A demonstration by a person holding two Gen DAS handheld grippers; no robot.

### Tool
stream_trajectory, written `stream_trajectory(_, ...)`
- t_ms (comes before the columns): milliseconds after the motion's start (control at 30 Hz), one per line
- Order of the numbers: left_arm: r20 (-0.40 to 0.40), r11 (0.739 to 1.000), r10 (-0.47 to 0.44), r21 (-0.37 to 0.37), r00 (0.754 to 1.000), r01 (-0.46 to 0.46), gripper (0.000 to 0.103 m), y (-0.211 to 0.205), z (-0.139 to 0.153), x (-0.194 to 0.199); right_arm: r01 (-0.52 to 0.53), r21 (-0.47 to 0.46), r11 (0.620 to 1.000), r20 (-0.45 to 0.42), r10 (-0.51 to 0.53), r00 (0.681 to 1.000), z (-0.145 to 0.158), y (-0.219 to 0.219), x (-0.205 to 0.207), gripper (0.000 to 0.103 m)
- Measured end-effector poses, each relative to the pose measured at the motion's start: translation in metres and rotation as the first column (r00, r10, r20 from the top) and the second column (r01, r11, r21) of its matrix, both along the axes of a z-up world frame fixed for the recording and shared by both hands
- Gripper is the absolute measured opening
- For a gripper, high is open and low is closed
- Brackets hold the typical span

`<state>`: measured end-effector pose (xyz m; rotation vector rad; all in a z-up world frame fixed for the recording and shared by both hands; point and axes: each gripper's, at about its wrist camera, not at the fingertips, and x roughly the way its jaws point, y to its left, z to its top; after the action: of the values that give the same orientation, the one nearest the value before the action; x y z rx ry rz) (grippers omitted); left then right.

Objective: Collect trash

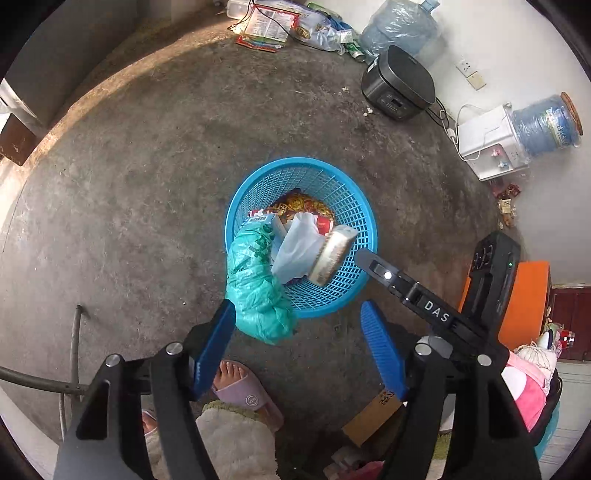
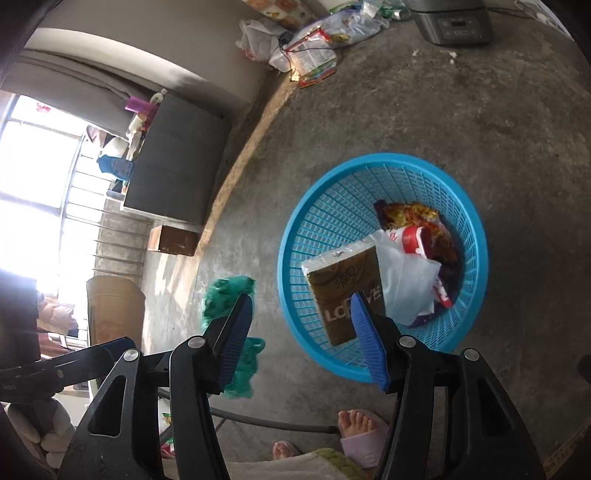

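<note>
A blue mesh basket [image 1: 364,236] [image 2: 325,206] stands on the concrete floor and holds wrappers and a white bag [image 1: 299,247]. My left gripper [image 1: 297,306] hangs open above its near rim. A crumpled green plastic bag [image 1: 258,295] droops over the rim and brushes only the left finger [image 1: 218,343]. In the right wrist view my right gripper [image 2: 302,300] is open over the basket's edge. A brown tissue pack [image 2: 343,280] [image 1: 332,254] lies tilted inside the basket behind the right finger [image 2: 365,343], with no pads pressing on it. The green bag [image 2: 229,291] shows behind the other finger.
A pile of litter [image 1: 273,29] lies by the far wall beside a water jug [image 1: 399,29], a black rice cooker [image 1: 399,85] and a white dispenser [image 1: 491,144]. A person's slippered foot [image 1: 243,387], a cardboard box [image 1: 373,417] and a hose [image 1: 74,332] are close below.
</note>
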<state>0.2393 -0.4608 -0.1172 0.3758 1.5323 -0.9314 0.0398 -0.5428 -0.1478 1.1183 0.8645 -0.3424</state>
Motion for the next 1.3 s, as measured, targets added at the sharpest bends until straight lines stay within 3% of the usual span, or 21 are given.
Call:
stream_trajectory(133, -0.029, 0.999, 0.043, -0.025, 0.999, -0.044, 0.068, 0.009, 0.008, 0.007, 0.037, 0.05, 0.998, -0.004, -0.037, 0.999, -0.015, -0.004, -0.02, 0.054)
stream_trajectory(333, 0.011, 0.993, 0.062, -0.1, 0.998, -0.06, 0.068, 0.024, 0.05, 0.007, 0.068, 0.028, 0.997, 0.042, -0.07, 0.997, 0.01, 0.003, -0.056, 0.054)
stream_trajectory(533, 0.07, 0.98, 0.064, -0.191, 0.995, -0.05, 0.068, 0.056, 0.109, -0.006, 0.057, -0.036, 0.998, 0.081, -0.054, 0.995, 0.042, 0.015, -0.055, 0.054)
stream_trajectory(700, 0.132, 0.962, 0.074, -0.272, 0.989, -0.036, 0.068, 0.11, 0.165, -0.018, -0.046, -0.134, 0.99, 0.099, 0.059, 0.993, 0.069, 0.042, -0.034, 0.054)
stream_trajectory(833, 0.203, 0.947, 0.134, -0.313, 0.97, -0.066, 0.069, 0.18, 0.204, -0.022, -0.229, -0.202, 0.952, 0.059, 0.245, 0.968, 0.072, 0.082, 0.005, 0.054)
stream_trajectory(933, 0.26, 0.93, 0.24, -0.337, 0.935, -0.145, 0.072, 0.245, 0.223, -0.022, -0.347, -0.174, 0.922, 0.011, 0.354, 0.935, 0.051, 0.108, 0.049, 0.054)
stream_trajectory(1033, 0.31, 0.899, 0.352, -0.375, 0.883, -0.227, 0.075, 0.312, 0.234, -0.025, -0.461, -0.167, 0.871, -0.047, 0.46, 0.887, 0.026, 0.132, 0.105, 0.054)
stream_trajectory(1200, 0.391, 0.832, 0.535, -0.396, 0.749, -0.388, 0.075, 0.405, 0.236, -0.022, -0.541, -0.115, 0.833, -0.122, 0.528, 0.84, -0.023, 0.151, 0.179, 0.054)
stream_trajectory(1300, 0.385, 0.765, 0.638, -0.417, 0.667, -0.491, 0.075, 0.443, 0.233, -0.014, -0.561, -0.066, 0.825, -0.148, 0.548, 0.823, -0.056, 0.16, 0.206, 0.054)
